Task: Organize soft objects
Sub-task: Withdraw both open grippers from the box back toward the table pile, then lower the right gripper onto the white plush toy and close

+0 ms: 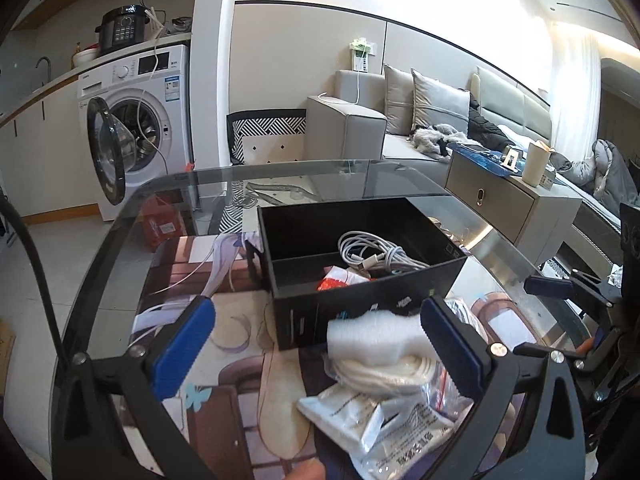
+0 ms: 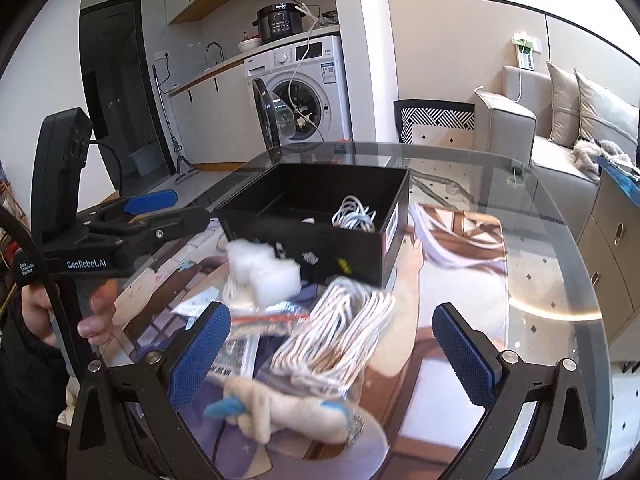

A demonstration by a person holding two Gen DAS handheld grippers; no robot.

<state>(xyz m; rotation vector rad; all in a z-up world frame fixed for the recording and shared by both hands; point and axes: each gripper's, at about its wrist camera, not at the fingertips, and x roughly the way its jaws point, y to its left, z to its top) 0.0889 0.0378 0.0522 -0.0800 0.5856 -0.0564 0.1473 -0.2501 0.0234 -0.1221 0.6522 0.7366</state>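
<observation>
Glass bench (image 1: 120, 248) w/ printed mat (image 2: 460, 248) on top. Black box (image 1: 360, 248) upright on the mat, divided into compartments: grey-white cable coil (image 1: 376, 254) in the far-right section, red-and-white packet (image 1: 340, 278) in the near one.

Left claw (image 1: 320, 352) spread wide, blue pads (image 1: 184, 348) well apart, pinching nothing. Between and below them, just in front of the box: white foam piece (image 1: 372, 334) lying on a cream cord bundle (image 1: 380, 372), printed plastic bags (image 1: 384, 428) underneath (exact contact w/ the right pad cannot be told).

Right claw (image 2: 332, 352) likewise spread, nothing pressed between its pads. Same pile seen from the other side: white fluffy foam (image 2: 264, 272) near the box wall, bagged cream cord bundle (image 2: 336, 332) beside it, beige plush toy w/ blue bits (image 2: 288, 412) nearest the camera, blurred.

Person's hand (image 2: 96, 320) on the left claw's grip at left edge of right-wrist view.

Bkgd: washing machine (image 1: 136, 120), door open; grey sofa (image 1: 400, 128).
</observation>
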